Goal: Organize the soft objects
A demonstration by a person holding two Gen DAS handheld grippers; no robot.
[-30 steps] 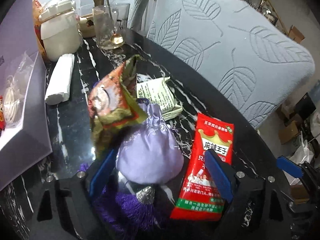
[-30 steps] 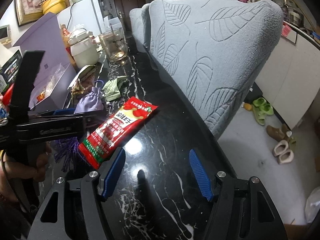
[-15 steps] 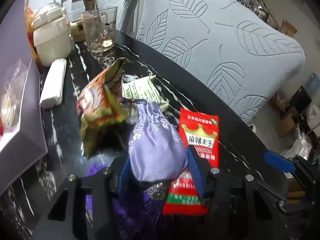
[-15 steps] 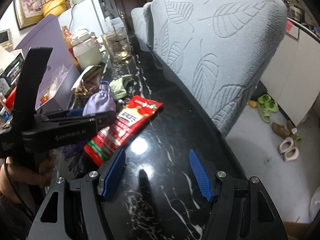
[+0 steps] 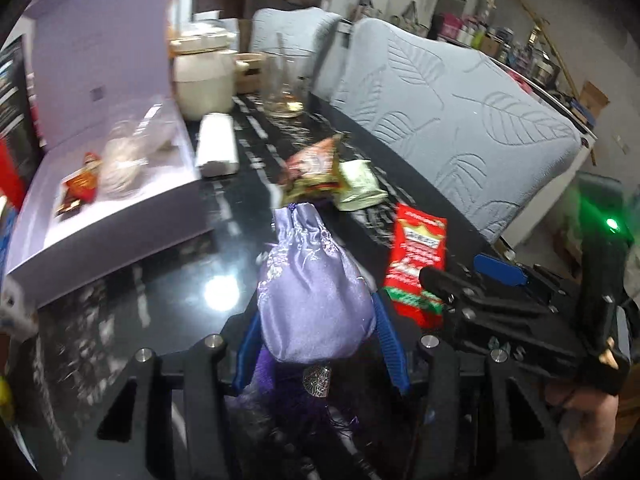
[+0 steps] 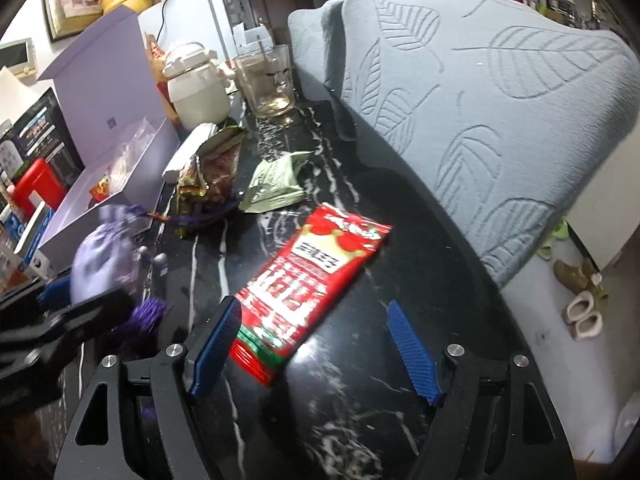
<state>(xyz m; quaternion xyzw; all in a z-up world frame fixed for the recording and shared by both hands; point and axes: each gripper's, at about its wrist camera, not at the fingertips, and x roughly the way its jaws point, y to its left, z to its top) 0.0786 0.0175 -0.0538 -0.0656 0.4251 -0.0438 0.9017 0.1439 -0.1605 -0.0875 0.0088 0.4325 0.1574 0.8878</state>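
Note:
My left gripper (image 5: 316, 340) is shut on a lilac satin drawstring pouch (image 5: 312, 292), lifted above the black marble table (image 5: 160, 292); its purple tassel hangs below. The same pouch (image 6: 102, 256) shows blurred at the left of the right wrist view. A red snack packet (image 6: 312, 292) lies flat on the table, its near end between the opening jaws of my right gripper (image 6: 316, 344), whose pads do not touch it. The red packet (image 5: 416, 256) also lies right of the pouch. An open lilac box (image 5: 108, 200) stands at the left.
A brown snack bag (image 6: 208, 172) and a pale green packet (image 6: 276, 188) lie farther back. A cream jar (image 6: 196, 92), a glass mug (image 6: 268, 80) and a white roll (image 5: 218, 146) stand behind. Grey leaf-pattern chairs (image 6: 480, 120) border the table's right edge.
The left gripper closed on the lilac pouch and lifted it leftward toward the box. The right gripper advanced over the red packet's near end and its jaws widened.

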